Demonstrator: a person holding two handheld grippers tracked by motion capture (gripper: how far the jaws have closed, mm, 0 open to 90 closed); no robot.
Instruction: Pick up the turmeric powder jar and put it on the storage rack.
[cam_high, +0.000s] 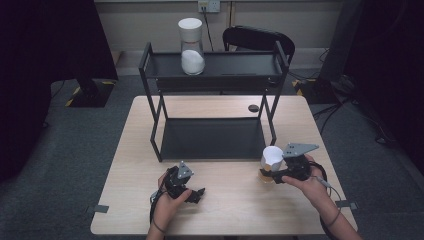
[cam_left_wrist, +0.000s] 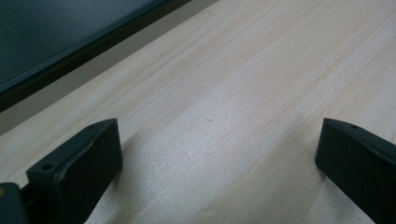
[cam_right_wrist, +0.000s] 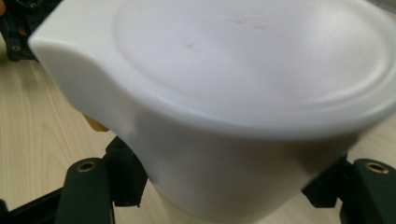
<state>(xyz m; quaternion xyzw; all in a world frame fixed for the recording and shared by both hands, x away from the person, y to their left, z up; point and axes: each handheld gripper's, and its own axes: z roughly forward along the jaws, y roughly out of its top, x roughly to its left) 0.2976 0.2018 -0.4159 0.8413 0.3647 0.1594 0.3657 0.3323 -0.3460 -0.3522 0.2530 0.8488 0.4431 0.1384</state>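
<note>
Spanning the far half of the bench (cam_high: 220, 200), well beyond both tools, the black 2-tier rack (cam_high: 212, 100) carries 1 white-lidded jar (cam_high: 191, 46) on its top shelf, probably the spot meant for the matching container (cam_high: 271, 161). That container sits pinched between the jaws of the right hand-held gripper (cam_high: 278, 175), likely for lifting. The left hand-held gripper (cam_high: 197, 194) rests spread and empty, seemingly idle.
</note>
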